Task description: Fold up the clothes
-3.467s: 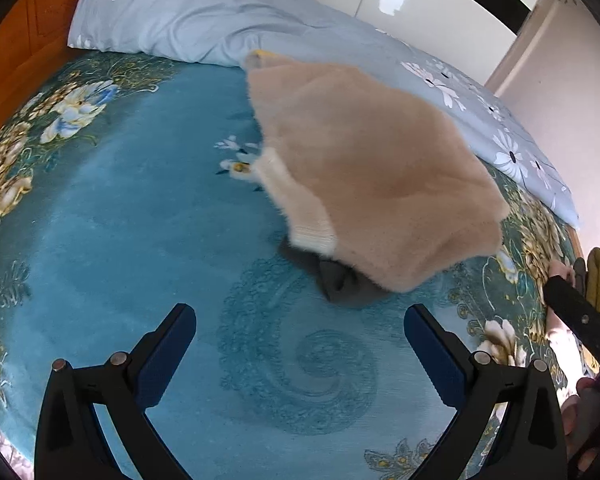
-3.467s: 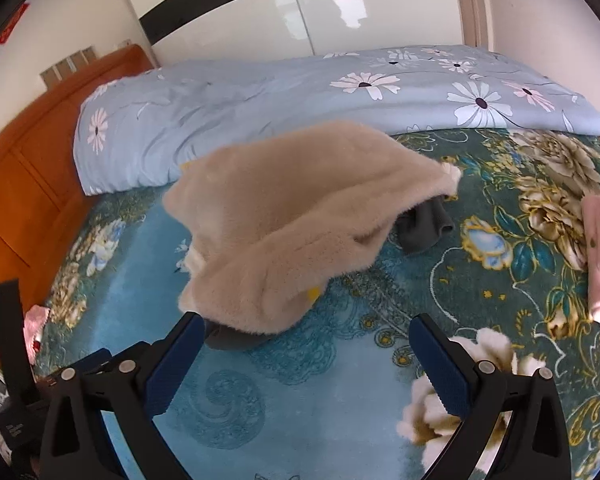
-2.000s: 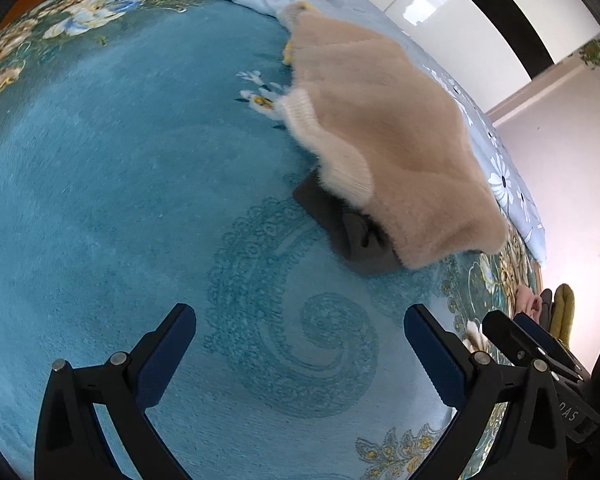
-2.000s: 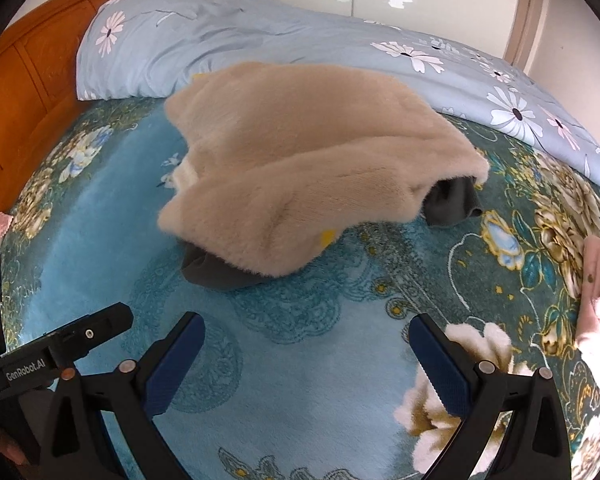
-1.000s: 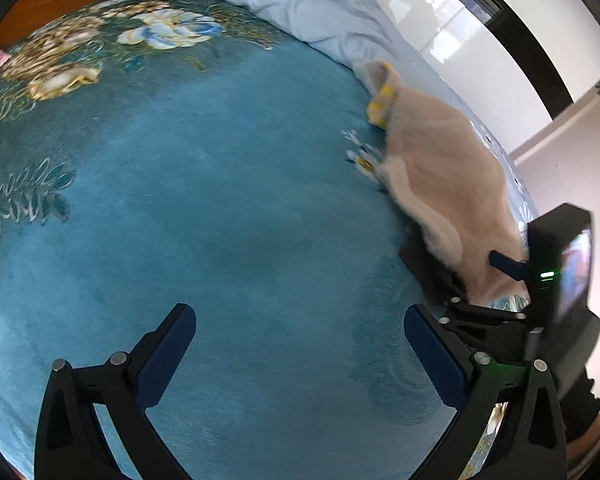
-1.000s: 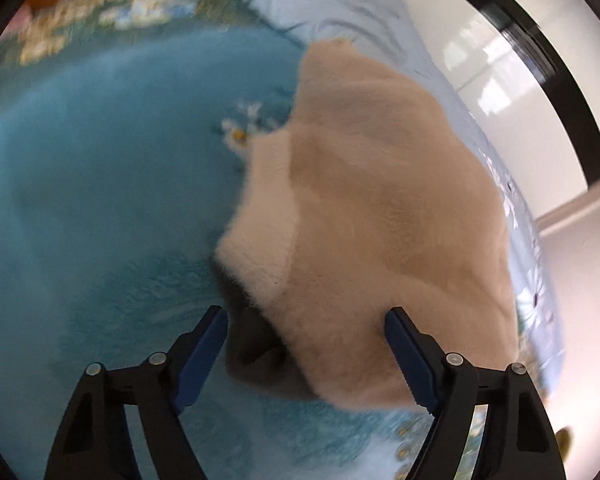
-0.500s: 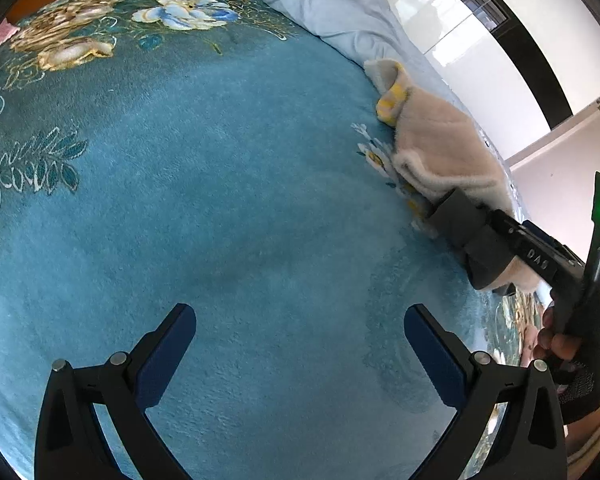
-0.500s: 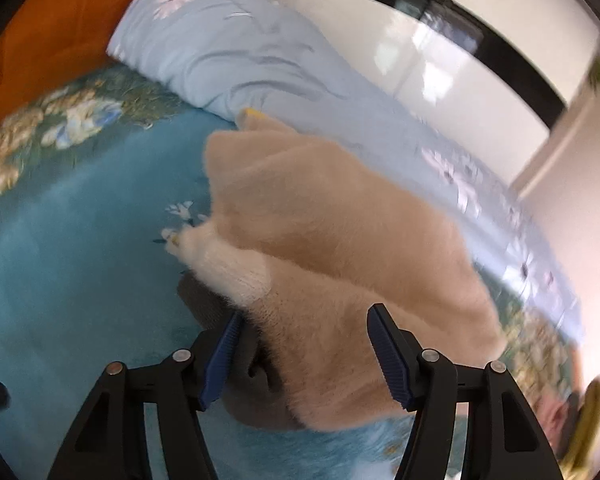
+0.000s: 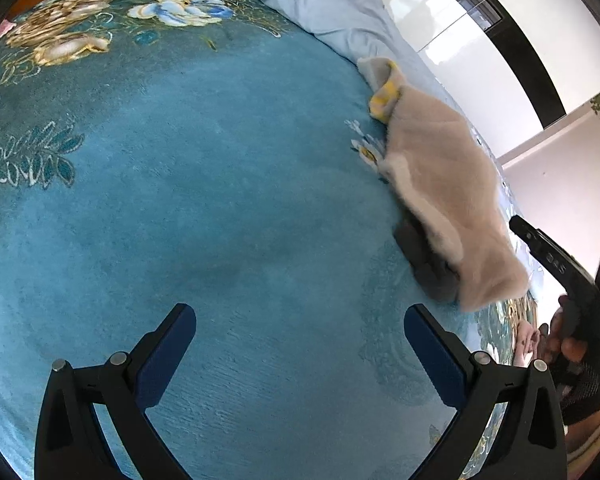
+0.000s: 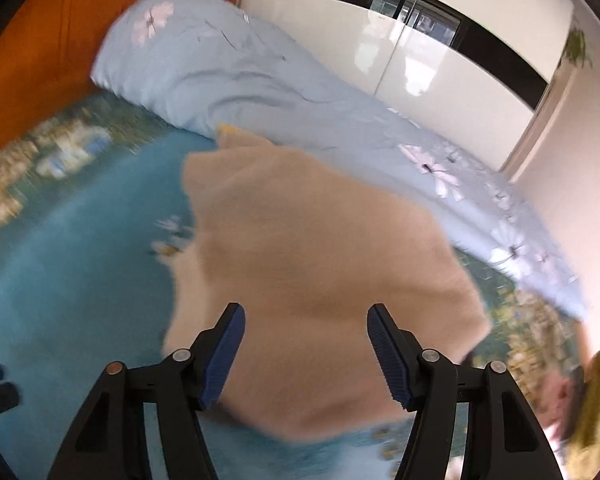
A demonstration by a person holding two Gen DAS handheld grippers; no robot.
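A fluffy beige garment (image 9: 444, 196) lies crumpled on the teal flowered blanket (image 9: 204, 200), with a dark grey garment (image 9: 424, 264) showing from under its near edge. My left gripper (image 9: 300, 344) is open and empty over bare blanket, left of the clothes. My right gripper (image 10: 304, 344) is open, its fingers held just above the beige garment (image 10: 312, 264). The right wrist view is motion-blurred. The right tool and gloved hand (image 9: 572, 312) show at the right edge of the left wrist view.
A pale blue flowered duvet (image 10: 260, 84) runs along the far side of the bed. An orange wooden headboard (image 10: 40, 40) stands at the left. White glossy wardrobe doors (image 10: 440, 64) stand behind the bed. Pink and yellow cloth (image 10: 580, 384) lies at the right.
My right gripper has swung up from the grey garment's edge to over the beige garment, jaws narrowing a little. My left gripper has turned aside over bare blanket, staying open.
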